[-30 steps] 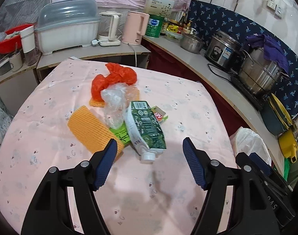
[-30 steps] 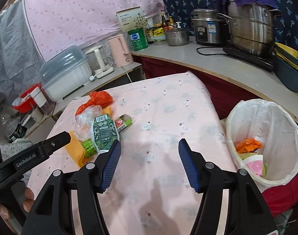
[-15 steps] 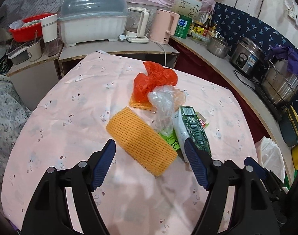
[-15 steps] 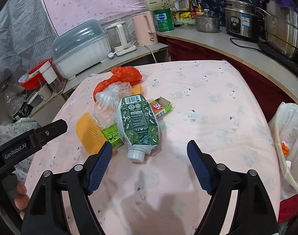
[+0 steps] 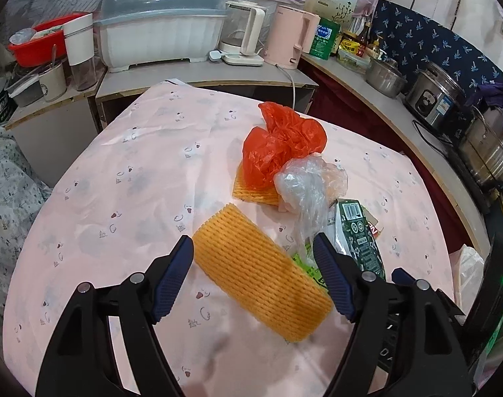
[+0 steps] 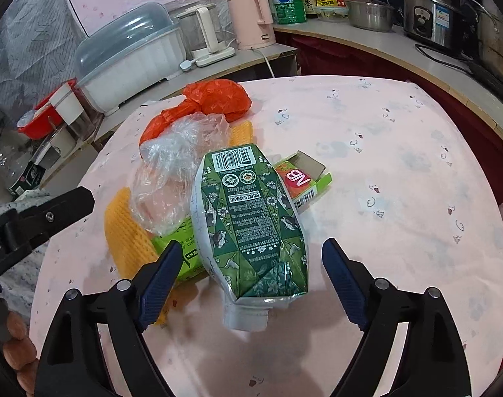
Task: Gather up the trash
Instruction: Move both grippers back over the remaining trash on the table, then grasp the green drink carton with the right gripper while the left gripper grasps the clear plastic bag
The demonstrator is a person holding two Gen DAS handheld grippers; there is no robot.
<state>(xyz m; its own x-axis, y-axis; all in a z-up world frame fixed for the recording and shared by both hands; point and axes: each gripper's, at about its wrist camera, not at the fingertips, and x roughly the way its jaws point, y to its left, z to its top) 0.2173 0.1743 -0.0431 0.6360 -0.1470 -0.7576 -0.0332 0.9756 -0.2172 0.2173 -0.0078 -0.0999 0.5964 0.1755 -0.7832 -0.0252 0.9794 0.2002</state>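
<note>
Moved: both grippers came closer to the trash pile since the earlier frames.
Left gripper [image 5: 253, 279]: wide open, holding nothing, low centre, astride the orange ribbed foam sleeve [image 5: 261, 273].
Right gripper [image 6: 251, 279]: wide open, holding nothing, astride the flattened green drink carton [image 6: 251, 228], frame centre.

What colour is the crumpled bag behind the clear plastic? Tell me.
Orange-red bag; left wrist view shows it best.

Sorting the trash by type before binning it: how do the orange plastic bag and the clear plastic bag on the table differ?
The orange plastic bag is opaque and brightly colored; the clear plastic bag is see-through and colorless. In the left wrist view, the orange one lies farther away, the clear one nearer, beside the green carton. Both are crumpled, touch each other and lie untouched on the pink tablecloth.
</note>
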